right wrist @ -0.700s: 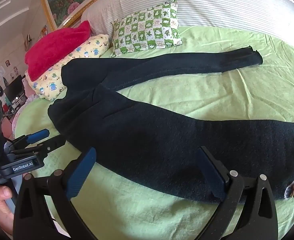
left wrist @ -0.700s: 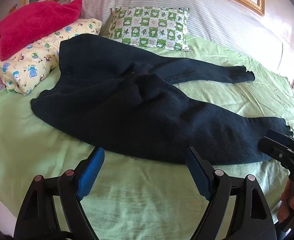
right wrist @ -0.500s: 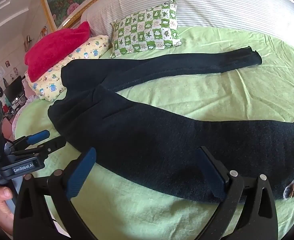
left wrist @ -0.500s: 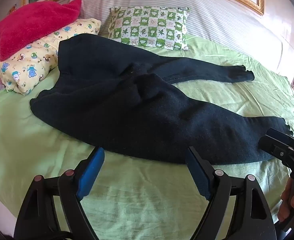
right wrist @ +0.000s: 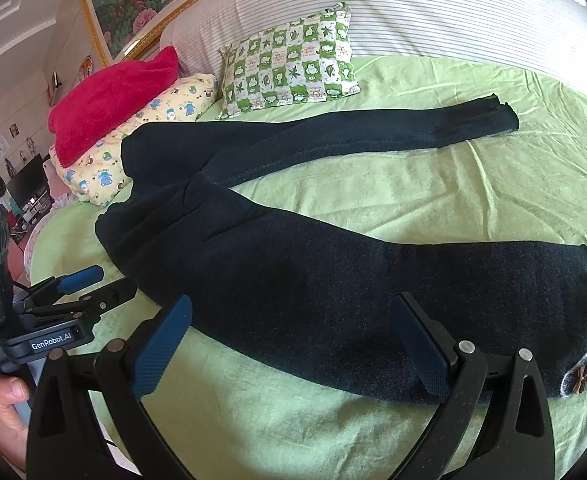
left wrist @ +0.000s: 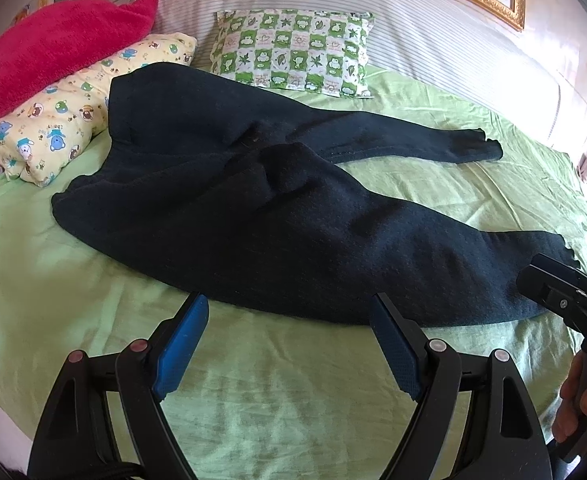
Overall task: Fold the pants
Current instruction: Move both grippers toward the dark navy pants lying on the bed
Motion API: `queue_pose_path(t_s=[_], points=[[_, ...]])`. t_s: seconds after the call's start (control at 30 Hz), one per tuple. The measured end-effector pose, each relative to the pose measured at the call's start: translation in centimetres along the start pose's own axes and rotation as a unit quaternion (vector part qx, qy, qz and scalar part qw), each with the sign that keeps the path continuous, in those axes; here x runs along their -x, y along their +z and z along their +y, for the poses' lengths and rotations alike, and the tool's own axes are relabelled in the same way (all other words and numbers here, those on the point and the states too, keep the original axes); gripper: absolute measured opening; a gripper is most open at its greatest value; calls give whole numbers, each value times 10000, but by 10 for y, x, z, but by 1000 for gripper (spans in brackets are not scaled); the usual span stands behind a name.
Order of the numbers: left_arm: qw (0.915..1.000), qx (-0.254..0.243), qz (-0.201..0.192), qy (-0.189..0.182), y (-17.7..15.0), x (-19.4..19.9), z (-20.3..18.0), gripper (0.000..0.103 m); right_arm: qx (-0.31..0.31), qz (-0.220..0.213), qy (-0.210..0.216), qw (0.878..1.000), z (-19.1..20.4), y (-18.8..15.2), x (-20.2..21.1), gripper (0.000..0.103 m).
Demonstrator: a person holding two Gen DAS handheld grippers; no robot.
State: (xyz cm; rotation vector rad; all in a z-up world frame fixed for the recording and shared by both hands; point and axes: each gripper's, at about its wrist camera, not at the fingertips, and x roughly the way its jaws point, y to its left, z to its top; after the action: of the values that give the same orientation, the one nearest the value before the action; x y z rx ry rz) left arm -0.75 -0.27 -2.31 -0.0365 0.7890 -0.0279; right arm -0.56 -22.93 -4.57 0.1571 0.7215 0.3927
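Dark navy pants (left wrist: 277, 224) lie spread on a green bedsheet (left wrist: 285, 392), waist at the left, two legs splayed to the right; they also show in the right wrist view (right wrist: 333, 280). My left gripper (left wrist: 289, 320) is open and empty, just in front of the near leg's front edge. My right gripper (right wrist: 293, 324) is open and empty, its right pad (right wrist: 423, 354) over the near leg close to the cuff. A small brown flower ornament (right wrist: 581, 376) sits at that cuff. The far leg's cuff (right wrist: 497, 120) lies farther back.
A green checked pillow (left wrist: 293, 52), a yellow cartoon pillow (left wrist: 65, 116) and a red towel (left wrist: 61, 44) lie along the striped headboard (left wrist: 413, 28). The left gripper's body (right wrist: 45, 320) shows at the left of the right wrist view.
Both grippers have crept slightly forward and lower toward the near leg. The pants have not moved and both grippers stay open.
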Motion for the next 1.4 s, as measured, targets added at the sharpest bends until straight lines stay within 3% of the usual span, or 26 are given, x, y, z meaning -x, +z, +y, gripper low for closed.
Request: queue_pose_path(t_s=[0.63, 0.67, 0.77, 1.07, 1.17, 1.3, 1.4], points=[[9999, -111, 50, -86, 2, -1, -7, 83, -26, -425, 126, 9990, -1, 0, 7, 100], [9999, -105, 59, -97, 2, -1, -7, 83, 9, -202, 17, 9998, -3, -1, 6, 100], [9998, -114, 81, -108, 3, -3, -8, 83, 44, -62, -57, 10000, -3, -1, 6, 100], [9997, -152, 126, -157, 4, -7, -12, 83, 27, 157, -116, 9998, -5, -2, 5, 100], [9996, -193, 140, -181, 5, -8, -15, 83, -329, 407, 91, 9986, -10, -1, 2, 100], [9992, -266, 167, -265, 9, -10, -17, 83, 167, 88, -236, 9995, -8, -1, 4, 100], [9988, -335, 156, -307, 15, -11, -21, 83, 319, 239, -477, 9981, -9, 3, 6, 100]])
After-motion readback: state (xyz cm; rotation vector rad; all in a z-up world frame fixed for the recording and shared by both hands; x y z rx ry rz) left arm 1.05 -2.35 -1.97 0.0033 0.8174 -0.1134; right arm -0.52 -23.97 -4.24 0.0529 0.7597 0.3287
